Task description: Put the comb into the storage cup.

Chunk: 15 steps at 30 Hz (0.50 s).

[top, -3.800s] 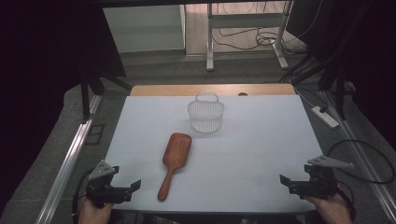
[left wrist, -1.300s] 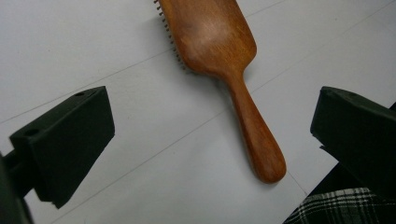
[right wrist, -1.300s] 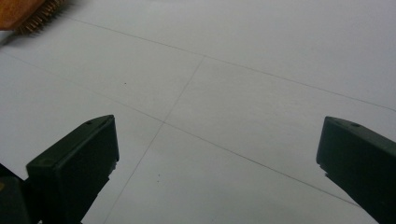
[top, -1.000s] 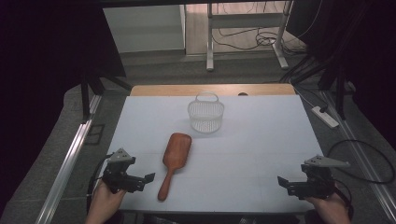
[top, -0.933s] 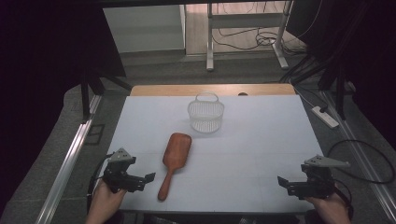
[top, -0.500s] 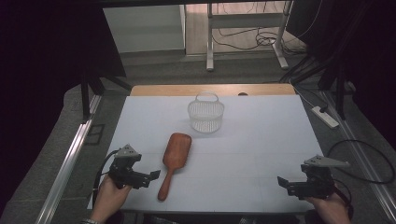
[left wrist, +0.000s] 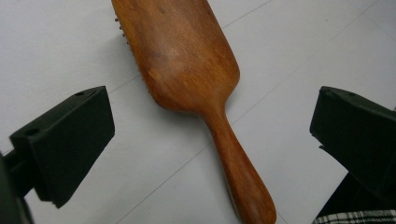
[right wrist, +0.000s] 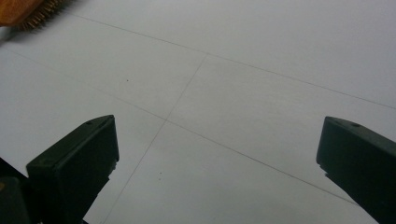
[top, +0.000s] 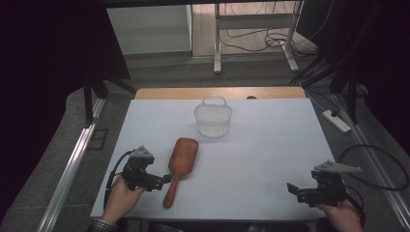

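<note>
Though cut off at the top edge in the left gripper view, brush (left wrist: 187, 70) reads as reddish-brown wood, bristles down on table (top: 261, 154), between spread jaws of left gripper (top: 162, 181). Farther right, right gripper (top: 292, 189) gaping, empty.

The brush (left wrist: 187, 60) is reddish-brown wood, smooth and faintly glossy on its back, with grain and a pale sheen showing in the left gripper view; its bristles (right wrist: 39, 16) look like fine, dull brass-coloured pins. Beyond the brush, the basket (top: 213, 118) is whitish, translucent plastic mesh. The table (top: 270, 145) under the brush is covered in a matt, pale sheet, smooth, with thin seam lines. The left gripper (top: 153, 182) and right gripper (top: 296, 190) have matt black plastic jaws.
</note>
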Each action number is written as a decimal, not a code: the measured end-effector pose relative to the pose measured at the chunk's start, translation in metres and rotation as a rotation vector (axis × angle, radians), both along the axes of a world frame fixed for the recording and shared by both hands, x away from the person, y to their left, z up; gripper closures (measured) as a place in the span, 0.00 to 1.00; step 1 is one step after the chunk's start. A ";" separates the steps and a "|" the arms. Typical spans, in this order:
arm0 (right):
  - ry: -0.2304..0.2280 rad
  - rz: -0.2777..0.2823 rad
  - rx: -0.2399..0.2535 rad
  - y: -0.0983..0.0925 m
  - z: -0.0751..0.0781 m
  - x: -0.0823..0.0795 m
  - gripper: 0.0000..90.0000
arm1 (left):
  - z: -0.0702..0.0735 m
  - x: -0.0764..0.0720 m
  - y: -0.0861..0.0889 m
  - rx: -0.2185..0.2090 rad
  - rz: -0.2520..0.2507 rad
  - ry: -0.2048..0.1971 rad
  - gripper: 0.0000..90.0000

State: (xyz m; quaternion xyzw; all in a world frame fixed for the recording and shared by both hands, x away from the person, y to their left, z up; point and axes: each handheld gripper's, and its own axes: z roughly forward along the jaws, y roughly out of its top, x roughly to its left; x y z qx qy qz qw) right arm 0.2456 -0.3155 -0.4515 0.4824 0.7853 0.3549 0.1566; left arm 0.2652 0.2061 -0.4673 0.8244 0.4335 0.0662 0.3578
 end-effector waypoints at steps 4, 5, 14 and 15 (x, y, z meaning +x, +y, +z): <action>0.001 0.001 0.000 0.000 0.000 0.000 0.00 | 0.000 0.004 -0.003 0.000 -0.018 0.006 0.00; 0.000 0.001 0.000 0.000 0.000 0.000 0.00 | 0.000 0.005 -0.004 -0.005 -0.020 0.008 0.00; 0.002 0.002 -0.002 0.000 0.000 0.000 0.00 | -0.001 0.015 -0.018 0.013 -0.060 0.021 0.00; 0.001 0.003 -0.002 0.000 0.000 0.000 0.00 | -0.002 0.016 -0.019 0.011 -0.064 0.024 0.00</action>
